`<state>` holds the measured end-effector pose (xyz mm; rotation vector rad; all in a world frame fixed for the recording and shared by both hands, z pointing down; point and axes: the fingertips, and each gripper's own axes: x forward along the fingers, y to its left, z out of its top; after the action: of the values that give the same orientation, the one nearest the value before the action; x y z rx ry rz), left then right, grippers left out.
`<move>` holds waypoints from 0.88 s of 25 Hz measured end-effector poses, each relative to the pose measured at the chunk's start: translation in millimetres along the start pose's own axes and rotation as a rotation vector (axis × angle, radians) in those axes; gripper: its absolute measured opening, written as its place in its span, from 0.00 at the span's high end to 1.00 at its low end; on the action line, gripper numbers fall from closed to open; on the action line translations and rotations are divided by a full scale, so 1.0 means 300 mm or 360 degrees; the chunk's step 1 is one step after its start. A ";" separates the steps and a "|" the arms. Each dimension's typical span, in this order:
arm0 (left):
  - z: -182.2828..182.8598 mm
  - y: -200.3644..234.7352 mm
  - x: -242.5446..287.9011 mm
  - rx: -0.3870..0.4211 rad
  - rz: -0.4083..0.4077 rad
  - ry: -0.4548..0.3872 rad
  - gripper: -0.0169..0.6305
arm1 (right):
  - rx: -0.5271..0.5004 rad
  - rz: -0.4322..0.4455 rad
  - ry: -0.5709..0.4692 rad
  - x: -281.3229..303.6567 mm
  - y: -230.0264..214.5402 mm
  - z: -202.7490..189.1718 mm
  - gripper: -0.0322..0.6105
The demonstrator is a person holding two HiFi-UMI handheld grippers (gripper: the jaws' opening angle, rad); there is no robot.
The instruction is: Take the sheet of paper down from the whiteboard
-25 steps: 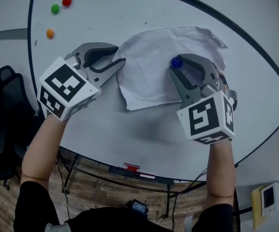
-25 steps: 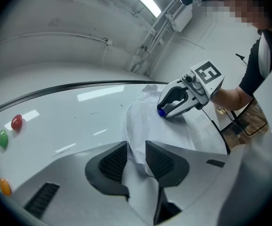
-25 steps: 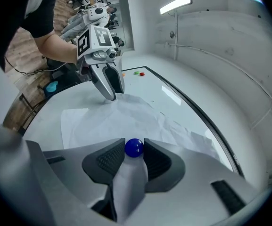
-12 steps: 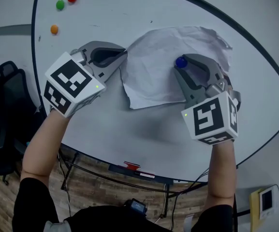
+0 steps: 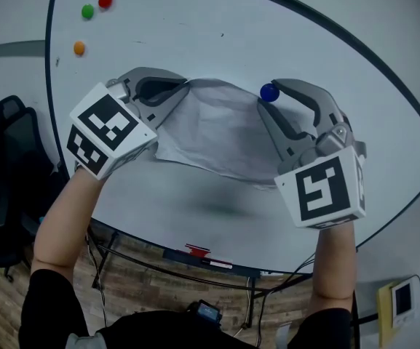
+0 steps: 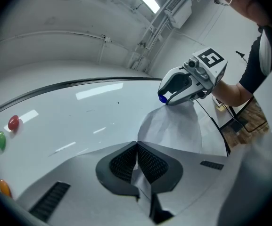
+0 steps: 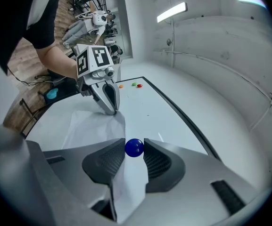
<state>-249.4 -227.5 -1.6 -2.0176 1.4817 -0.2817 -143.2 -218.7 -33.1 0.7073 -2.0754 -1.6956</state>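
**Both grippers clamped at the whiteboard point(image 5: 195, 35)**
Your left gripper point(image 5: 179, 93) has just closed its jaws tight on the edge of the sheet of paper point(image 5: 210, 133). Your right gripper point(image 5: 276, 93) pinches the blue magnet point(image 5: 268, 92) at the other side. The creased white sheet sags between them, before the board.

Right gripper point(image 7: 135, 150) clamped on blue magnet point(image 7: 134, 147), one pad each side. Paper point(image 7: 91, 126) slack under magnet, passing between jaws, reaching out to left gripper point(image 7: 111, 108), tips at its far edge. Whiteboard point(image 7: 159, 114) beneath; coloured magnets point(image 7: 136, 84) far off.
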 end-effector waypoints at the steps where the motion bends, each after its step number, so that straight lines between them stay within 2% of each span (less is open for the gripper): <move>1: -0.002 -0.006 0.000 0.0007 -0.0004 0.0003 0.95 | -0.0010 -0.0003 -0.0007 -0.008 -0.002 0.011 0.75; 9: -0.049 -0.095 -0.010 0.0092 -0.0050 0.0060 0.95 | 0.0001 -0.0031 -0.0058 -0.038 -0.024 0.036 0.75; 16: -0.106 -0.173 -0.047 0.0087 -0.0115 0.0102 0.95 | 0.0066 -0.0046 -0.0019 -0.017 -0.037 -0.019 0.75; 22: -0.106 -0.222 -0.087 0.0098 -0.0131 0.0105 0.95 | 0.0100 -0.0034 0.0010 0.014 -0.022 -0.060 0.75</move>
<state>-222.1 -202.4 67.2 -2.0409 1.4141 -0.4267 -135.3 -236.5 -35.8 0.7560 -2.1325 -1.6435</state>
